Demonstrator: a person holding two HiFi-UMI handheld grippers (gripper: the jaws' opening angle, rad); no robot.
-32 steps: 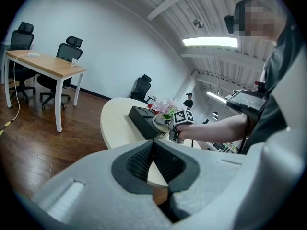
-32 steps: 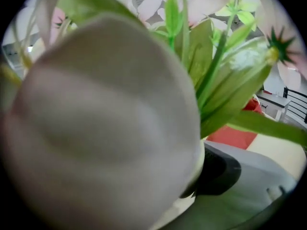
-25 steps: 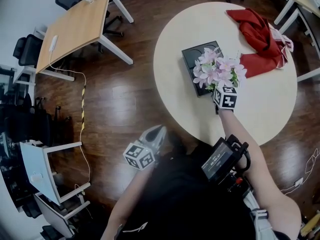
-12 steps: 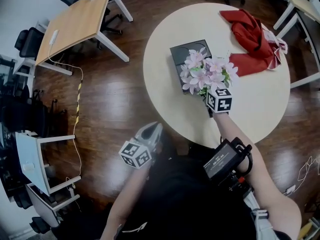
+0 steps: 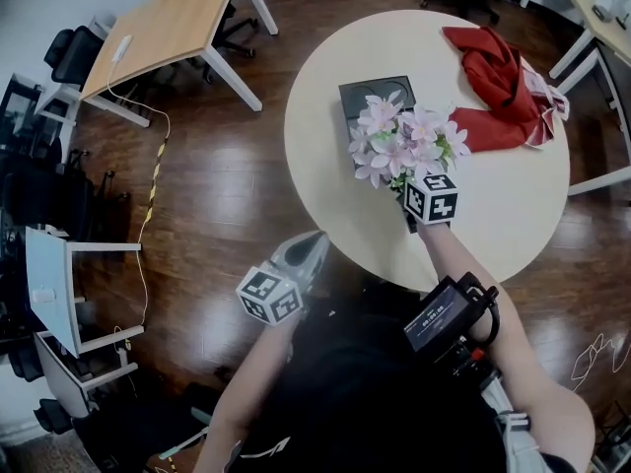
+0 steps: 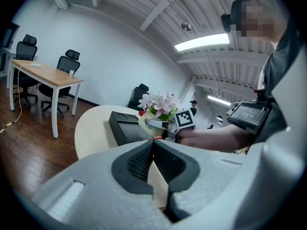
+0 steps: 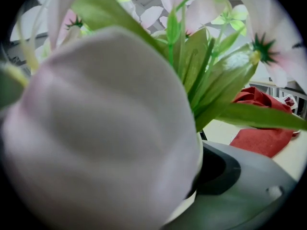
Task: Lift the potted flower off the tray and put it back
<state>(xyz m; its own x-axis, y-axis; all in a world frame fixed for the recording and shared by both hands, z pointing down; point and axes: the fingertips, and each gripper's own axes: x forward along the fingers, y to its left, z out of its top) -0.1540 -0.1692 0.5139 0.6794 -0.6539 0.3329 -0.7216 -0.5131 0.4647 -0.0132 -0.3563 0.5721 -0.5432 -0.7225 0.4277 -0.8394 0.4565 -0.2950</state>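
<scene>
1. Right gripper jaws clamp the flower by its white pot; it sits by the tray's near corner, over the tabletop.
2. Left gripper jaws are pressed together, empty; it hangs beyond the tabletop edge, over the floor.

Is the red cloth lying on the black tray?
No, the red cloth lies on the round table, clear of the black tray.

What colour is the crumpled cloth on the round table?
The cloth is red, clearest in the head view.
</scene>
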